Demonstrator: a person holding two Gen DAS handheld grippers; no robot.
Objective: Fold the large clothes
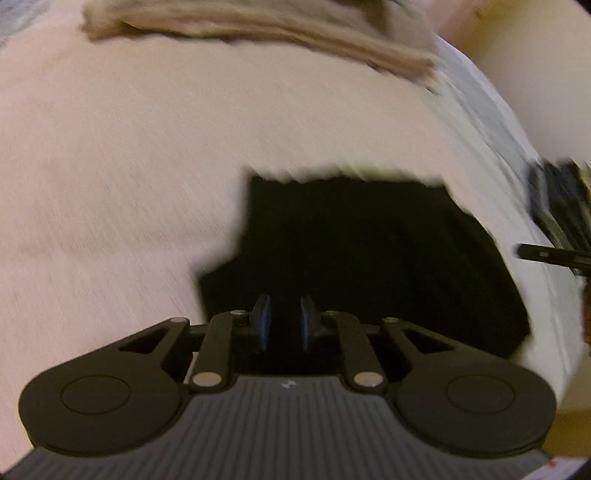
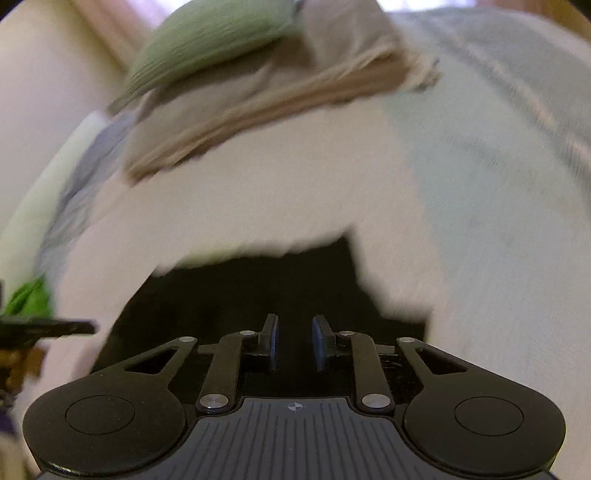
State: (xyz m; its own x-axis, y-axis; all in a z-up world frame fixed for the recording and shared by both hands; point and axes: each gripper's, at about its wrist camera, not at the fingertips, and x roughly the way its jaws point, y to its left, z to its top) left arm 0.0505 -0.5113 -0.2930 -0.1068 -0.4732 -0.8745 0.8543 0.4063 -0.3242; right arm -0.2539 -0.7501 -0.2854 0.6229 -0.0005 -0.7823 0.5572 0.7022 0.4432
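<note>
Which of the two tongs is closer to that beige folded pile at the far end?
Hard to tell. Left tongs and right tongs both hang over the black garment, well short of the beige pile.

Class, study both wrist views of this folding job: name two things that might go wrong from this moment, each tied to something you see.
1. Both views are motion-blurred, so the left gripper and right gripper, both open over the black garment, may close on a poorly judged spot.
2. The beige folded pile lies close beyond; a sweeping fold might disturb it.
</note>
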